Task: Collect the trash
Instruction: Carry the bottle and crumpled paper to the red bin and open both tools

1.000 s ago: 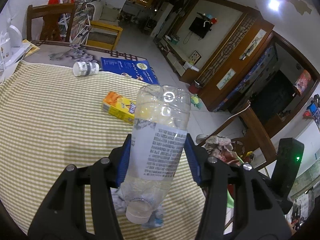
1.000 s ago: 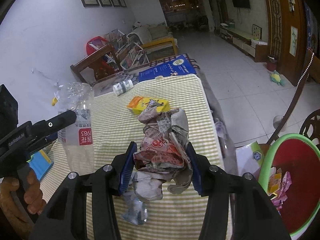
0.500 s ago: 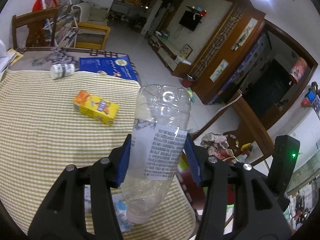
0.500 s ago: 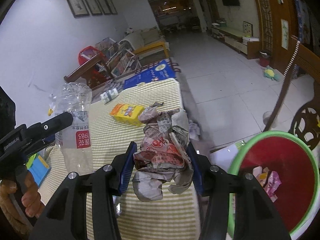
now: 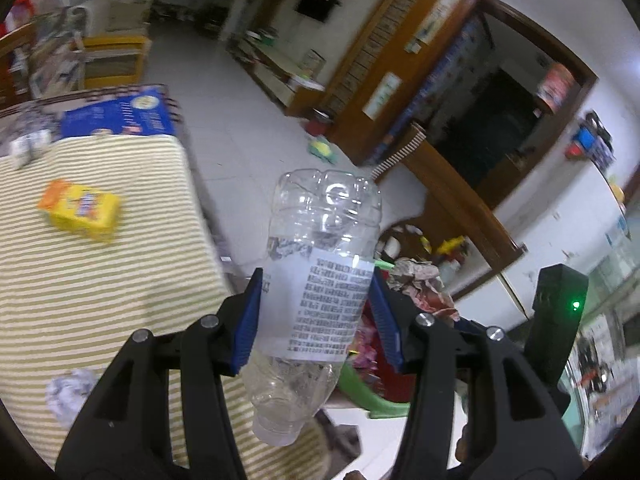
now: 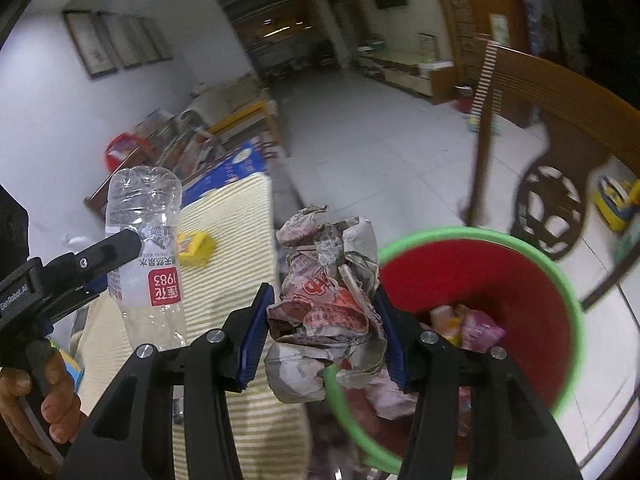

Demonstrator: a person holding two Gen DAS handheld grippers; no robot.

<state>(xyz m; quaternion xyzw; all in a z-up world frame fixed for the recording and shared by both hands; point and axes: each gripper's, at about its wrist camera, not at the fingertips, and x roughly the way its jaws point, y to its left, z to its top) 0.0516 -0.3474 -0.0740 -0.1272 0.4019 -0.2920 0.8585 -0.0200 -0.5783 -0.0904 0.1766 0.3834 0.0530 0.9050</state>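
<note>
My left gripper [image 5: 318, 322] is shut on an empty clear plastic bottle [image 5: 320, 280], held upside down past the table's right edge; the bottle also shows in the right wrist view [image 6: 146, 256]. My right gripper [image 6: 326, 334] is shut on a crumpled newspaper wad [image 6: 328, 300], held at the near rim of a red bin with a green rim [image 6: 556, 276]. The wad also shows in the left wrist view [image 5: 420, 284]. The bin [image 5: 360, 392] holds several wrappers. A yellow juice carton [image 5: 80, 210] lies on the striped tablecloth [image 5: 80, 300].
A crumpled tissue [image 5: 70, 392] lies near the table's front edge. A small white jar [image 5: 26, 146] and a blue box [image 5: 120, 116] sit at the table's far end. A wooden chair [image 6: 552, 184] stands behind the bin. Tiled floor lies beyond.
Both grippers have swung right, off the table toward the bin, each holding its item. The bin now fills the right wrist view's lower right.
</note>
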